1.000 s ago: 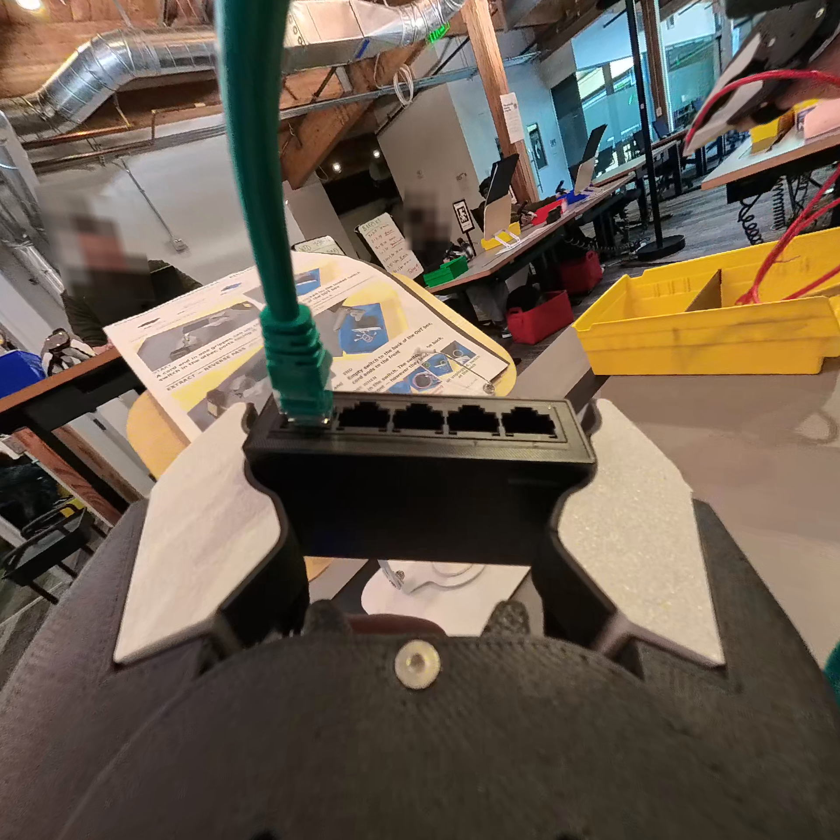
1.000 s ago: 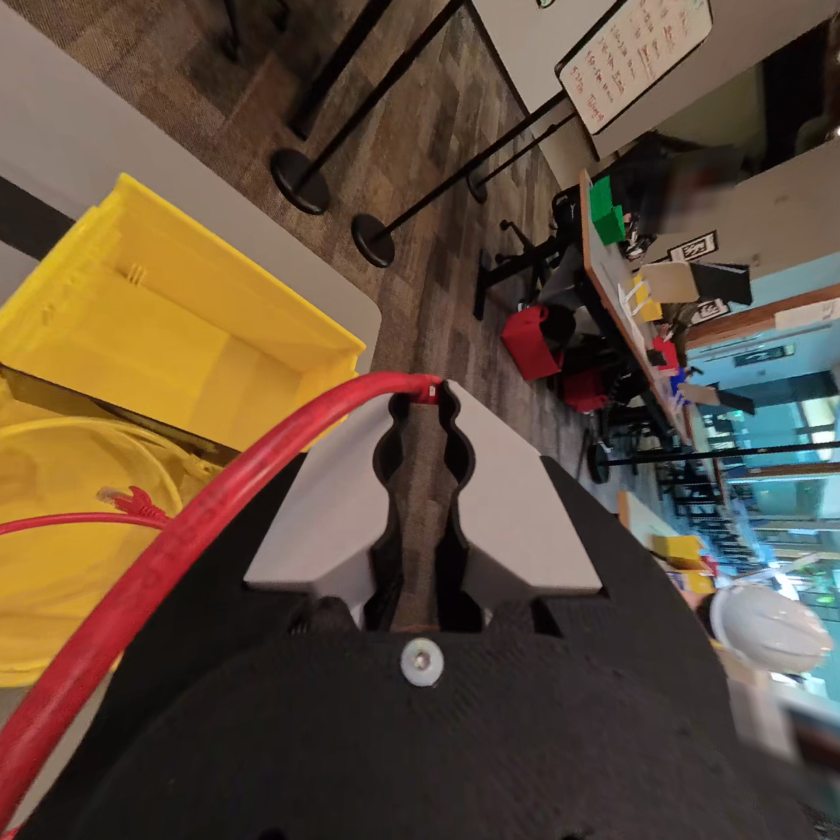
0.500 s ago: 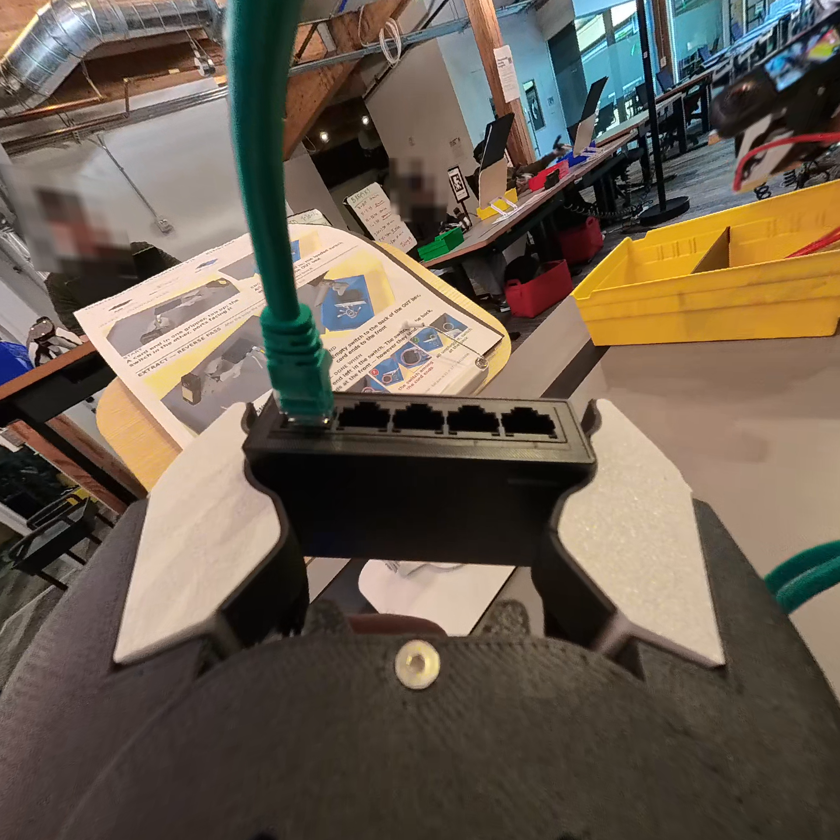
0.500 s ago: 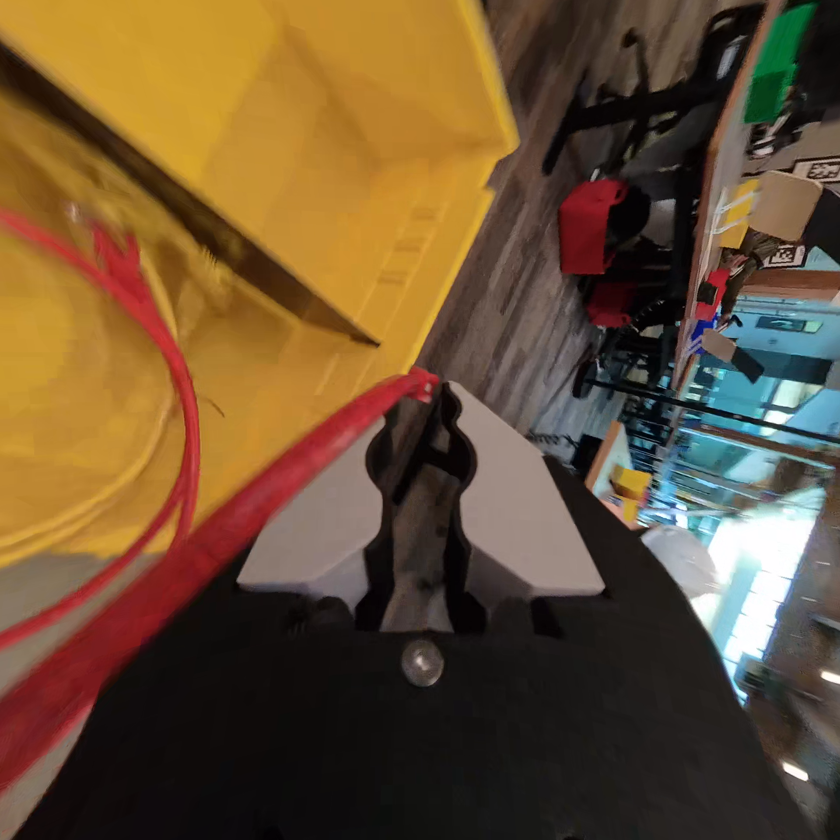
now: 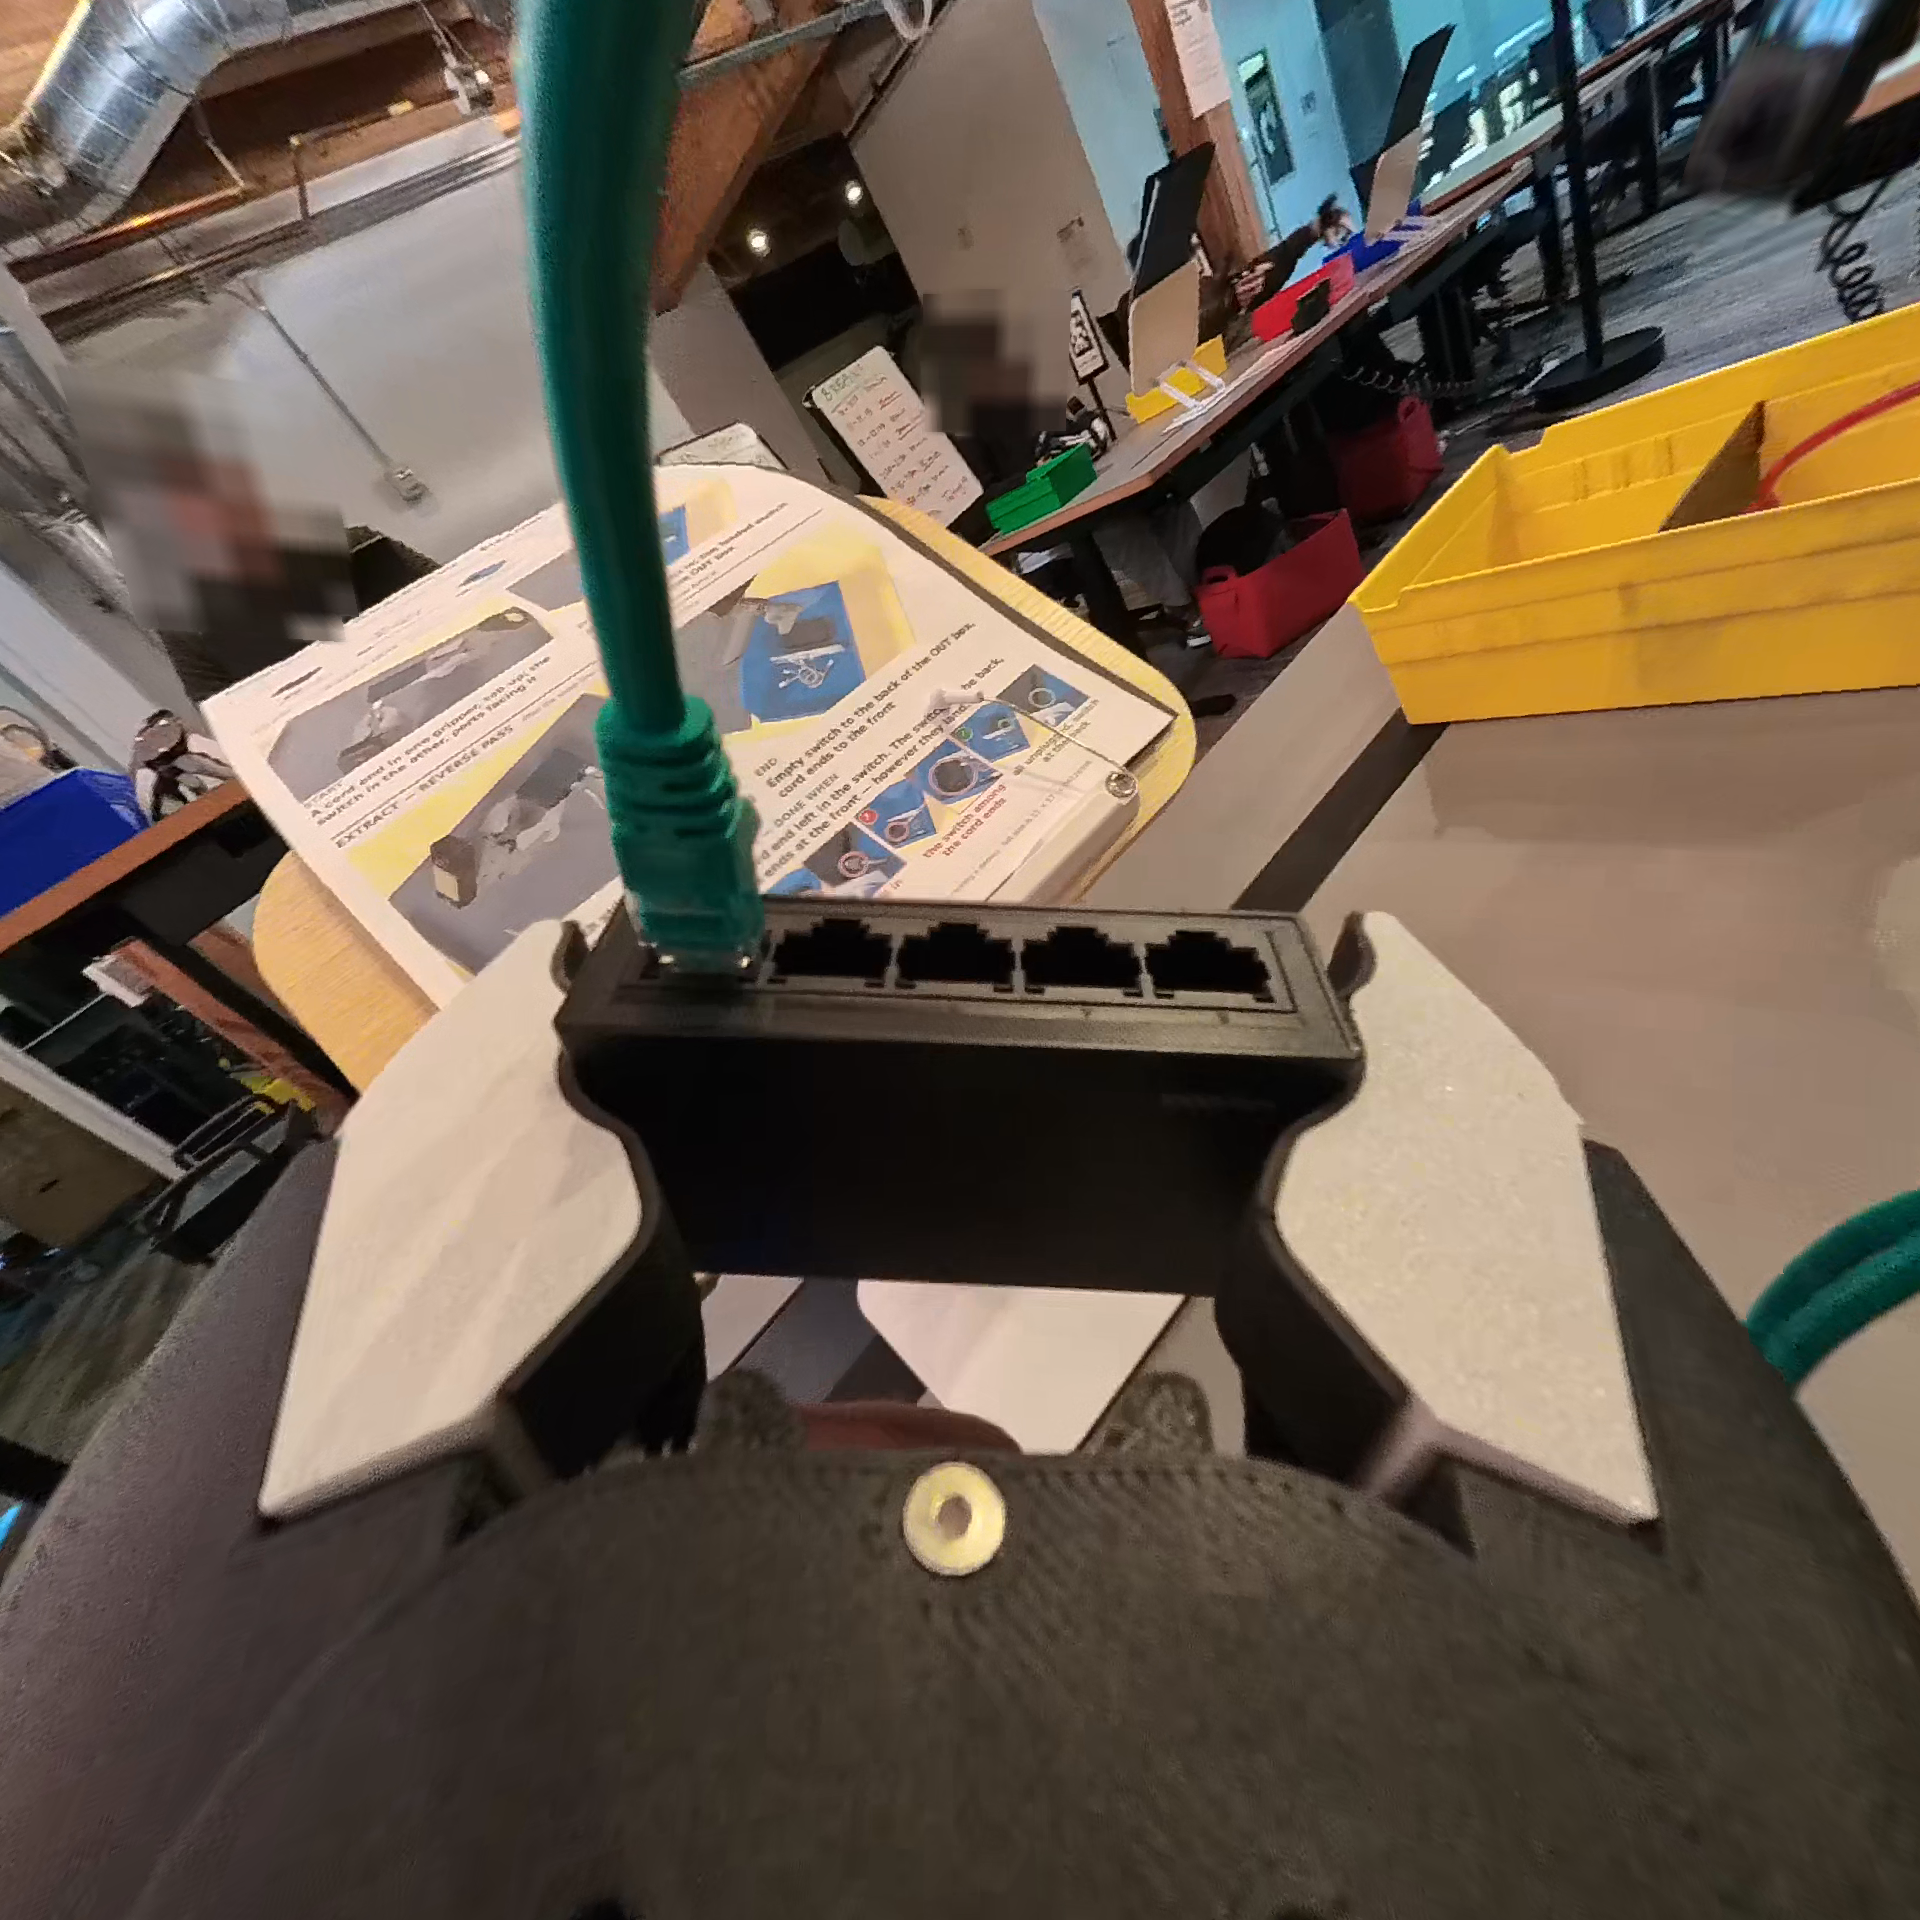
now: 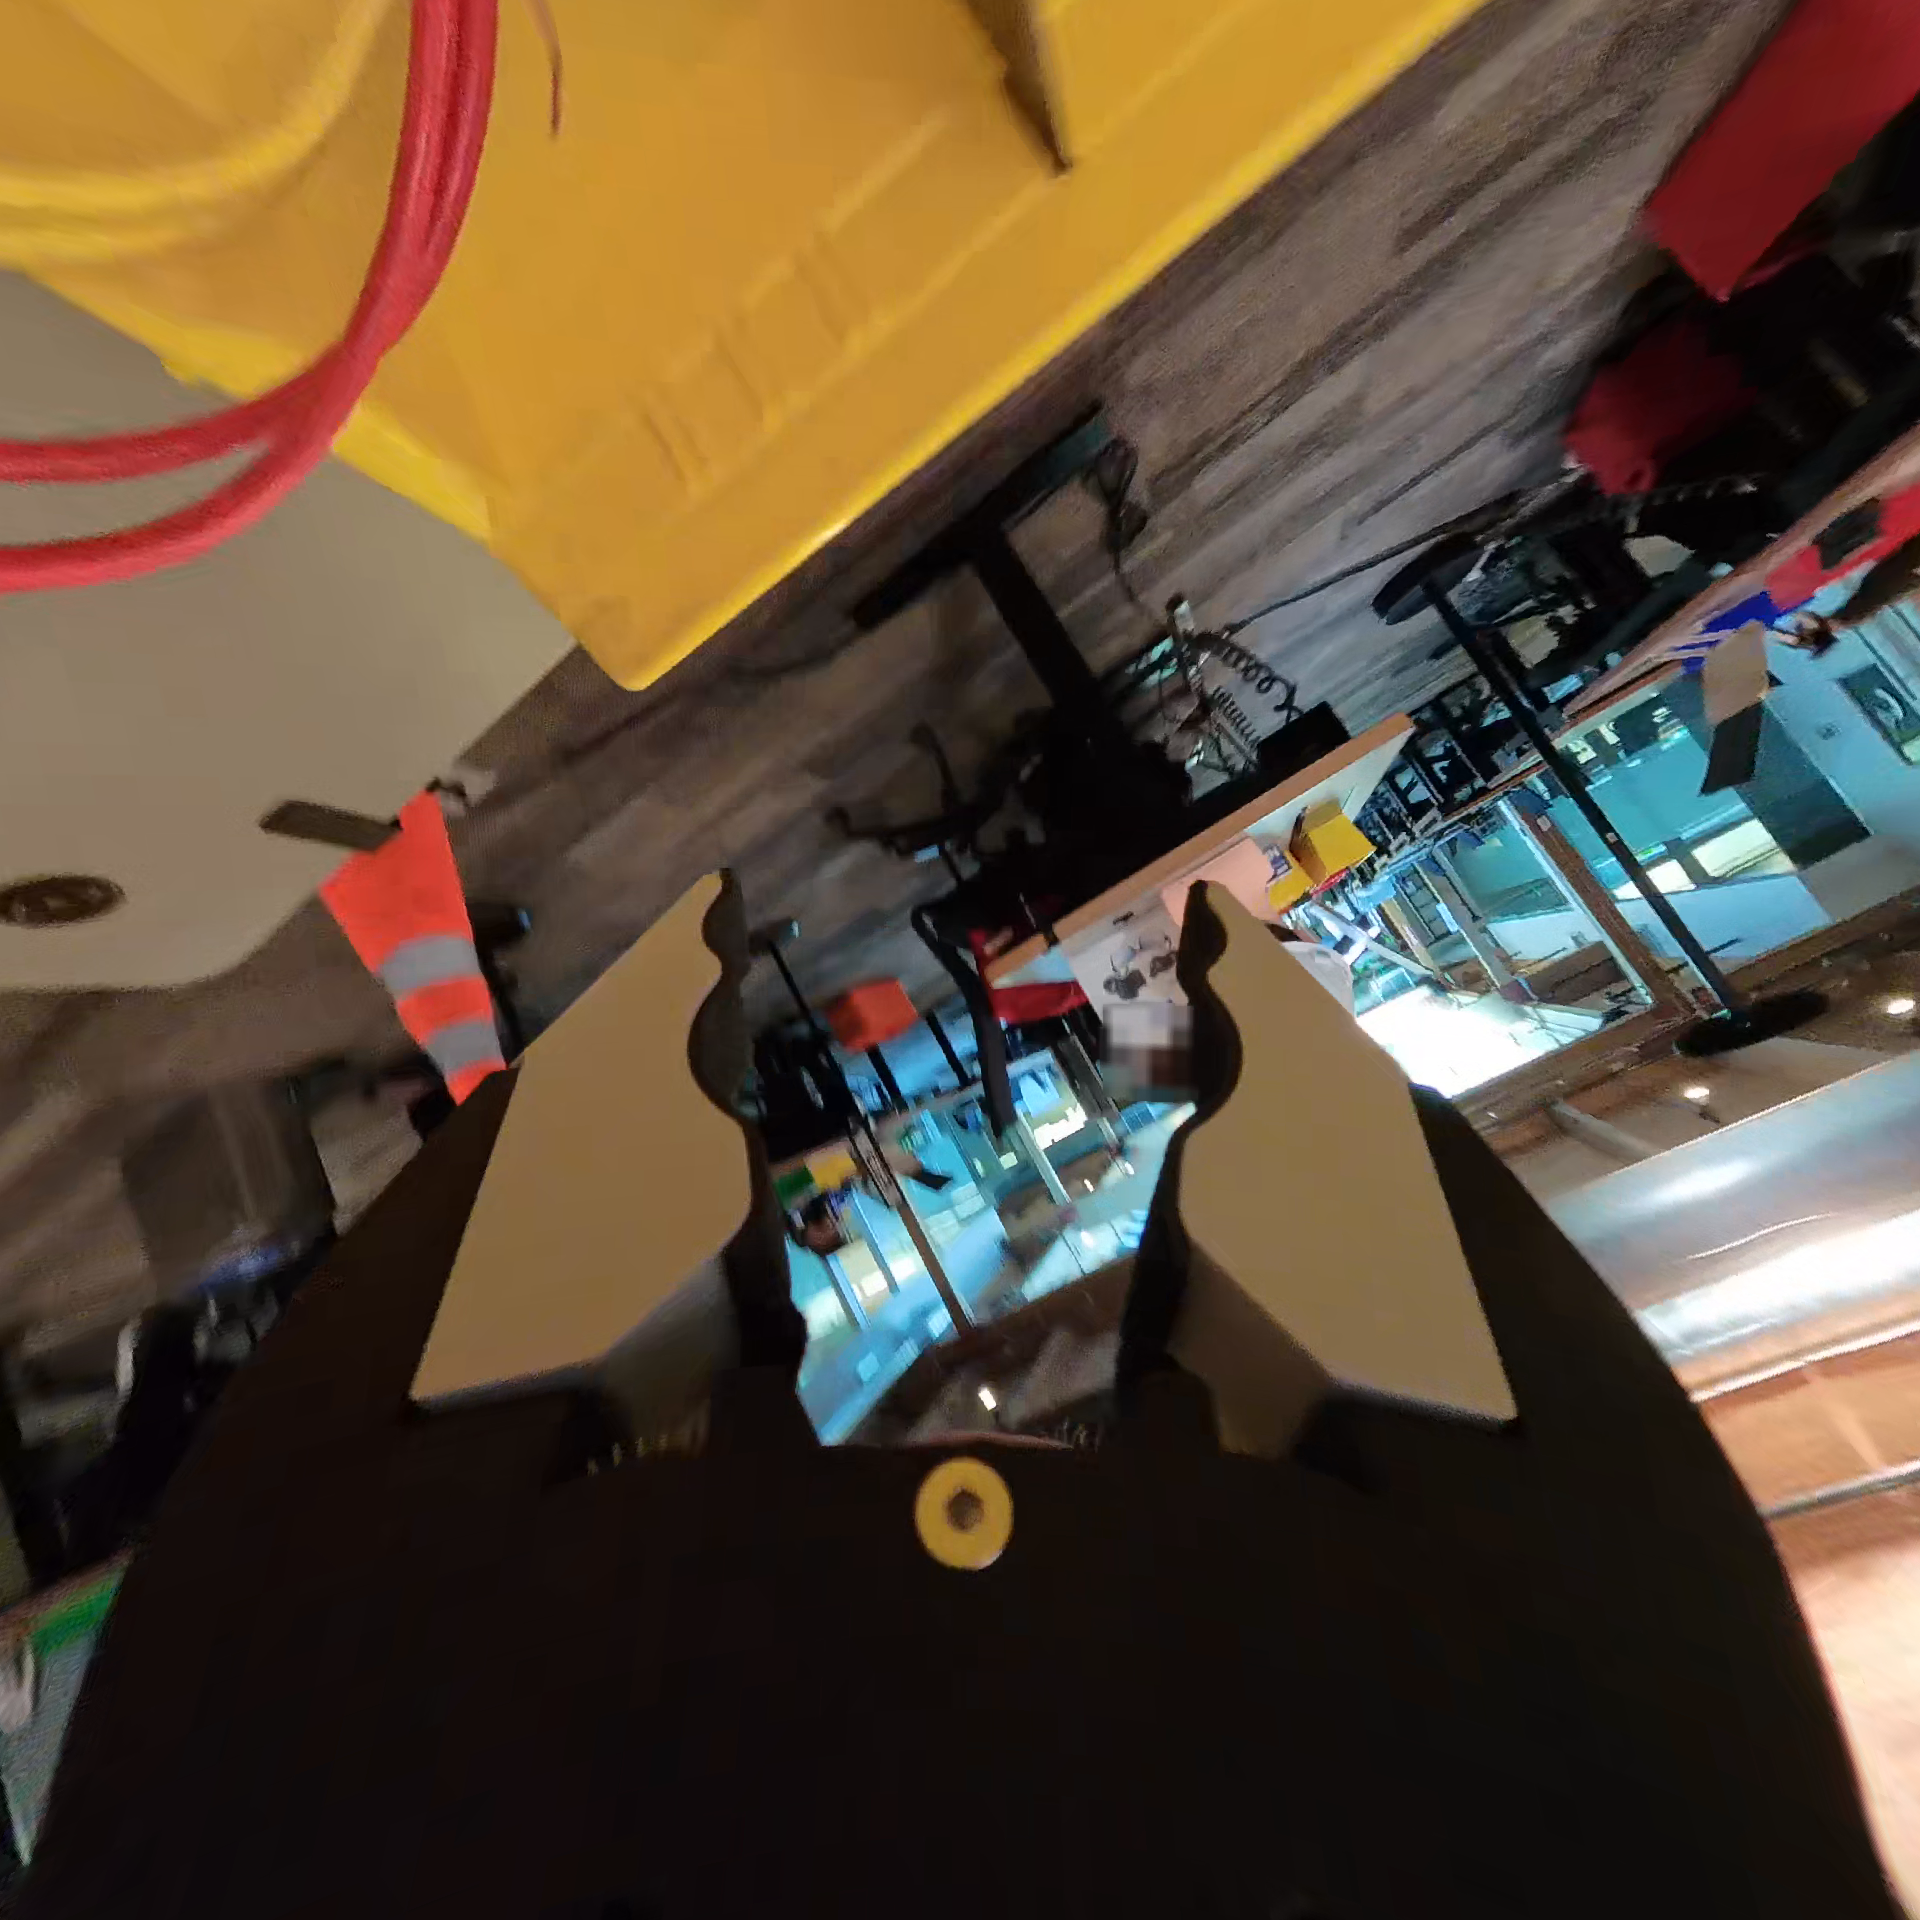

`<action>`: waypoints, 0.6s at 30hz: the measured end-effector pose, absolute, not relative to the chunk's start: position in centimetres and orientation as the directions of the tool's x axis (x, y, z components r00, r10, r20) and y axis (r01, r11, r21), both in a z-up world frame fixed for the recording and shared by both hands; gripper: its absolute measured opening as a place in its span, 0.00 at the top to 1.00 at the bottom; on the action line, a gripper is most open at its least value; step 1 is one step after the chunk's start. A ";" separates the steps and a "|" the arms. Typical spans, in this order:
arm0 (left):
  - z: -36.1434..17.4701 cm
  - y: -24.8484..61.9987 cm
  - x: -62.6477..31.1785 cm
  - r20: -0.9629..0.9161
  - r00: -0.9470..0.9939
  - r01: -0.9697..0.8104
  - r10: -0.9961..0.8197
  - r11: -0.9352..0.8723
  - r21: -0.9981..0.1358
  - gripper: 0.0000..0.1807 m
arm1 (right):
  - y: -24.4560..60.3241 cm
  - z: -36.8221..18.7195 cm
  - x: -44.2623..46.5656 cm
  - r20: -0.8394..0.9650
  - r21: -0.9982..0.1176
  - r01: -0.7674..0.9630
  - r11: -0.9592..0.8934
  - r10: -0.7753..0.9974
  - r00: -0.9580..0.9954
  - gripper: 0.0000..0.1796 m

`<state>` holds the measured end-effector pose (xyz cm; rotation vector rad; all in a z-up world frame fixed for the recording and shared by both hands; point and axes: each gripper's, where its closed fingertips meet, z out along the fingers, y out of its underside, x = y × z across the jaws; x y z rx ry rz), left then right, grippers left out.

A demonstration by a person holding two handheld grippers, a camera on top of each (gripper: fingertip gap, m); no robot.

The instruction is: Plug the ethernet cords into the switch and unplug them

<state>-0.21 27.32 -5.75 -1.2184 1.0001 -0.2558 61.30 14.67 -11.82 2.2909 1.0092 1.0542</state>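
Observation:
In the left wrist view my left gripper [image 5: 958,940] is shut on a black switch [image 5: 956,1122], its port row facing up and away from me. A green ethernet cord [image 5: 613,499] is plugged into the leftmost port; the other ports are bare. In the right wrist view my right gripper [image 6: 961,899] is open with nothing between its fingers, held in the air and tilted. A red ethernet cord [image 6: 353,343] hangs over the yellow bin [image 6: 727,291] at the upper left, apart from my fingers. The right gripper [image 5: 1808,94] also shows blurred at the top right of the left wrist view.
The yellow bin [image 5: 1621,603] stands on the grey table [image 5: 1621,935] at the right. An instruction sheet [image 5: 644,717] on a round wooden table lies behind the switch. A loop of green cord [image 5: 1839,1288] lies at the right edge. People and desks are farther back. There is about 65 cm between the tips of the two grippers.
My right gripper opened and let go of the red cord's end, which now hangs over the yellow bin. The right gripper swung away. The left gripper kept the switch and tilted a little.

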 end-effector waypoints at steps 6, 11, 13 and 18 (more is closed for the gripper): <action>-4.3 28.0 -0.9 -0.486 0.678 -0.320 -0.552 0.373 -0.871 0.29 | 20.8 -4.2 43.6 0.707 -0.080 0.815 -0.575 0.544 0.453 0.65; -3.3 28.0 -1.4 -0.571 0.727 -0.425 -0.382 0.404 -0.810 0.29 | 19.3 0.1 20.0 0.516 -0.660 0.746 -0.089 0.668 0.537 0.74; -2.8 27.7 -1.4 -0.597 0.736 -0.448 -0.320 0.431 -0.783 0.29 | 18.7 1.0 13.4 0.467 -0.750 0.662 0.017 0.722 0.510 0.73; -1.4 26.6 -1.5 -0.658 0.742 -0.527 -0.129 0.493 -0.692 0.29 | 19.2 0.8 2.6 0.284 -0.877 0.478 0.040 0.847 0.450 0.72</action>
